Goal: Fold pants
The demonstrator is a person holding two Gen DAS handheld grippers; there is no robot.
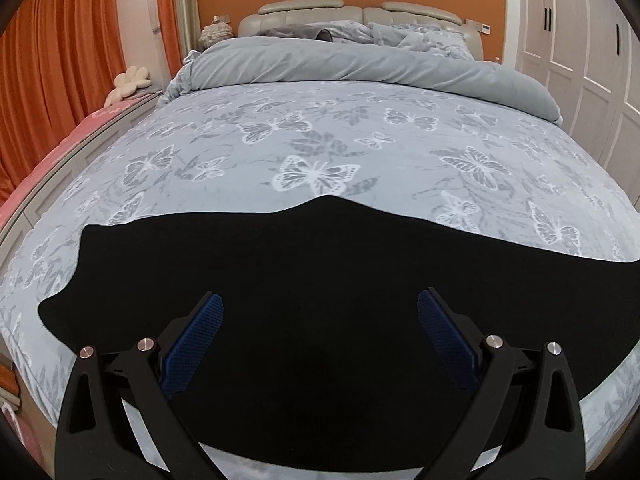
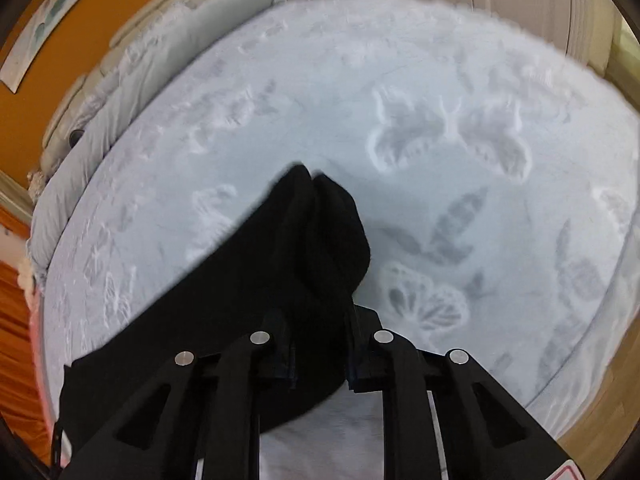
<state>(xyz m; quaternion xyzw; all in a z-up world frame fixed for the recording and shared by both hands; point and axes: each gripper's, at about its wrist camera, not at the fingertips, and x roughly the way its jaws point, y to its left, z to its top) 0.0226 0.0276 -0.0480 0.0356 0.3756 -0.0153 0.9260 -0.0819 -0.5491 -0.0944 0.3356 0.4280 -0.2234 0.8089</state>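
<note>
Black pants (image 1: 280, 256) lie spread flat across the near end of a bed with a butterfly-print cover (image 1: 320, 136). Just above them hovers my left gripper (image 1: 320, 296), open, its blue pads (image 1: 200, 340) wide apart over the dark cloth with nothing clamped. In the right wrist view, a bunched fold of the pants (image 2: 312, 232) rises up from between the black fingers. My right gripper (image 2: 320, 320) is shut on that fold, and the cloth hides its pads. The remaining fabric trails down to the lower left.
A rolled-back grey duvet (image 1: 360, 64) and pillows lie at the head of the bed by the padded headboard (image 1: 360, 10). Orange curtains (image 1: 60, 60) hang on the left, and white wardrobe doors (image 1: 580, 40) stand on the right. Wooden floor (image 2: 600, 412) shows past the bed's edge.
</note>
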